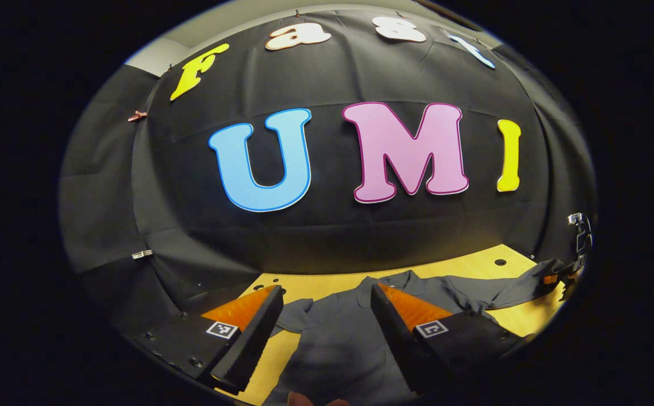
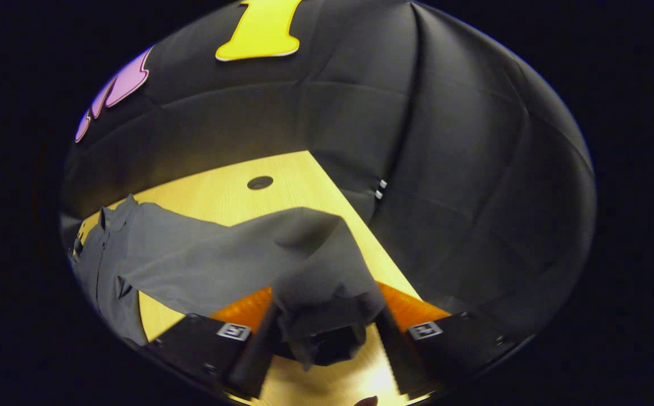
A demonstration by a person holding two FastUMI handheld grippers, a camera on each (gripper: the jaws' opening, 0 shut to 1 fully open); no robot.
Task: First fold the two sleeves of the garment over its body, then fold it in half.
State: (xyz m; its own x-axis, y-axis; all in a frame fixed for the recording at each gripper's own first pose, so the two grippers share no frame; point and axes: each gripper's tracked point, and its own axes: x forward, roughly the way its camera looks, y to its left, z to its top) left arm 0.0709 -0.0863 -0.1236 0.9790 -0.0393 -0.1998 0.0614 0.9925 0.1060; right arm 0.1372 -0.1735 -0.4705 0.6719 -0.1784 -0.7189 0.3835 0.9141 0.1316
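A dark grey collared shirt (image 1: pixel 338 344) lies flat on the wooden table (image 1: pixel 327 285), collar towards the booth wall. My left gripper (image 1: pixel 327 290) hovers over the shirt's body, open wide, with nothing between its fingers. One sleeve (image 1: pixel 507 287) stretches out to the right, where the other gripper (image 1: pixel 558 277) sits at its end. In the right gripper view that sleeve (image 2: pixel 219 254) runs from the shirt body (image 2: pixel 101 265) to my right gripper (image 2: pixel 327 296). Its cuff end (image 2: pixel 321 316) is bunched between the fingers and drapes over their tips. The jaws stand wide apart.
The table (image 2: pixel 219 192) has a round dark hole (image 2: pixel 260 182) near its far edge, also seen in the left gripper view as a hole (image 1: pixel 500 262). The black booth wall (image 2: pixel 473 197) closes in behind and to the right of the table's corner.
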